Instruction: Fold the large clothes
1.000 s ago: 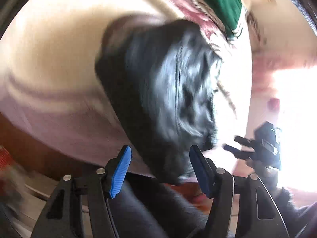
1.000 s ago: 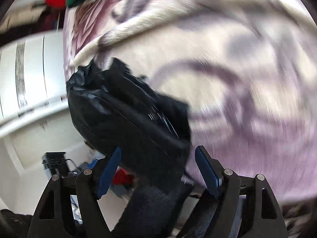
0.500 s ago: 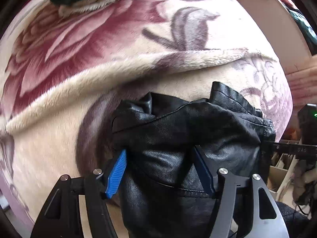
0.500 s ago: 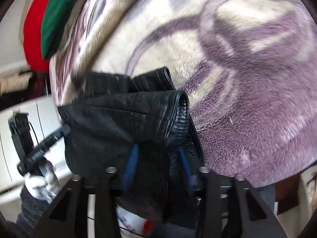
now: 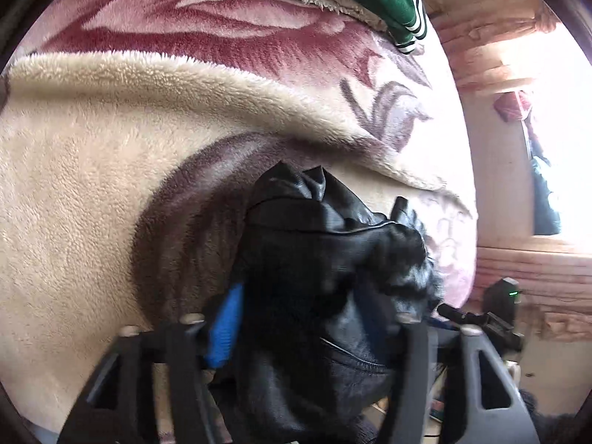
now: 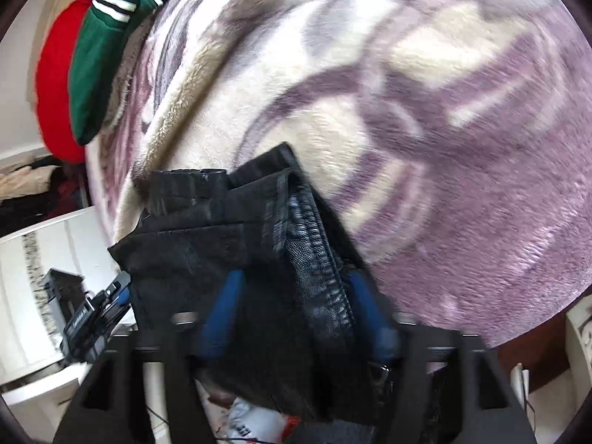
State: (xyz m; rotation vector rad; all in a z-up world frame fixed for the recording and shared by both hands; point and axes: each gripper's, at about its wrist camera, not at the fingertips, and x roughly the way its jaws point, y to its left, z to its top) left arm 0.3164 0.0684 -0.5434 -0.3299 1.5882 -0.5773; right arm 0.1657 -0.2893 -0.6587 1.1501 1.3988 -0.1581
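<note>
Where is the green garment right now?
The green garment lies at the blanket's far edge, upper left in the right view beside a red cushion, top right in the left view.

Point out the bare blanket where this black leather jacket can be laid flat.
Free: the cream and purple blanket ahead and right of the black leather jacket, and the cream pile to its left below the fold. Crowded: the far corner, with the green garment and red cushion. Both tools' jaws are opening around the jacket.
</note>
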